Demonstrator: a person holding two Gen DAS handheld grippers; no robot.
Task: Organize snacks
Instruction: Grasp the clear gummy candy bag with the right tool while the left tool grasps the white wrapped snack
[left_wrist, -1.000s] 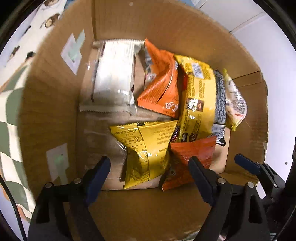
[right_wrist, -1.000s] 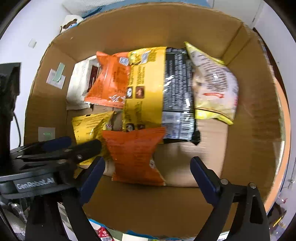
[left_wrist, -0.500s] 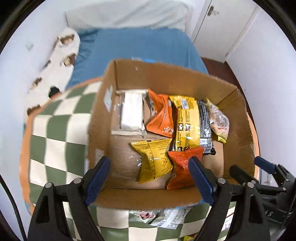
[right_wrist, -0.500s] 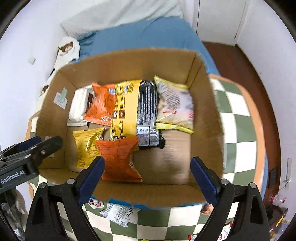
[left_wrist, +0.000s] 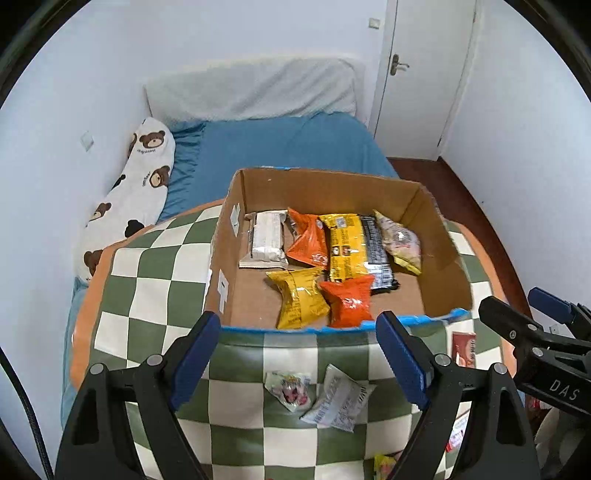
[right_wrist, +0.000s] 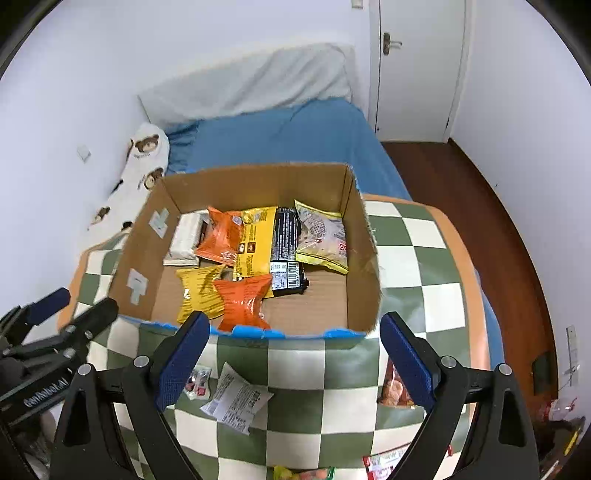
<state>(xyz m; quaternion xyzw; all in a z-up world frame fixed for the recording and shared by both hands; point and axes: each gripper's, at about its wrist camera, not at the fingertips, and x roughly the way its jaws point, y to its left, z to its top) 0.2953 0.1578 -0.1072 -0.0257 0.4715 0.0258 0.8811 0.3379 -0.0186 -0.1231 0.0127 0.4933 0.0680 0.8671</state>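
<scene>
A cardboard box (left_wrist: 441, 236) (right_wrist: 147, 236) stands on a green-and-white checkered cloth (left_wrist: 155, 266) (right_wrist: 424, 266). Inside lie several snack packets, among them a yellow packet (left_wrist: 297, 297) (right_wrist: 199, 290) and a small orange packet (left_wrist: 349, 301) (right_wrist: 242, 301) at the front. My left gripper (left_wrist: 297, 328) hangs open and empty above the box's near wall. My right gripper (right_wrist: 291, 332) is open and empty too, over the near rim. Loose packets lie on the cloth in front: a white one (left_wrist: 338, 400) (right_wrist: 236, 400), a small colourful one (left_wrist: 290, 389) (right_wrist: 197, 380), and a red-brown one (right_wrist: 395, 389).
A bed with a blue sheet (left_wrist: 288, 147) (right_wrist: 288, 136) lies beyond the box, with a bear-print pillow (left_wrist: 136, 184) along the left wall. A white door (left_wrist: 421, 74) and wooden floor (right_wrist: 491, 229) are at the right. More packets sit at the cloth's near edge (right_wrist: 384, 461).
Both grippers have risen and drawn back out of the box. The view went from the box's inside to the whole box, the cloth and the room. Both stay open.
</scene>
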